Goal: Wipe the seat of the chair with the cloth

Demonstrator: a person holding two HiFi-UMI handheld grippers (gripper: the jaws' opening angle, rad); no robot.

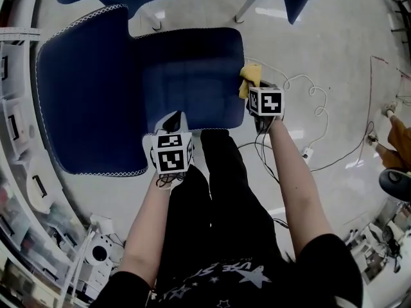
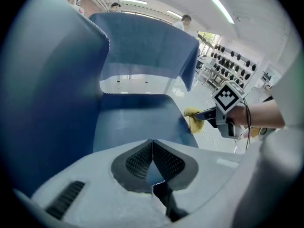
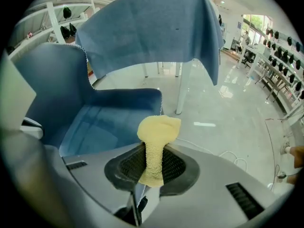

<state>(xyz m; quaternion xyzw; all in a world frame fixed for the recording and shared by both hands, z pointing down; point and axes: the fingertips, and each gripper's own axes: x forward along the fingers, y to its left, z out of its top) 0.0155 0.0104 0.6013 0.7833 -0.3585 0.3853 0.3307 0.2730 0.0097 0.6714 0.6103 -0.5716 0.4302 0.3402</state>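
Yellow knitted cloth (image 3: 155,136) is gripped, bunched, between the jaws of the right gripper (image 3: 152,164) at the right edge of the dark blue padded chair seat (image 1: 186,76), which stretches away leftward. The left gripper (image 2: 153,161), jaws pressed together on nothing, is held at the near edge.

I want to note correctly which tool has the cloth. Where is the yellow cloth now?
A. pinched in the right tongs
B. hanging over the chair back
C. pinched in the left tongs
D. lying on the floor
A: the right gripper view shows the cloth squeezed in the right tongs, while the left tongs are shut on nothing.
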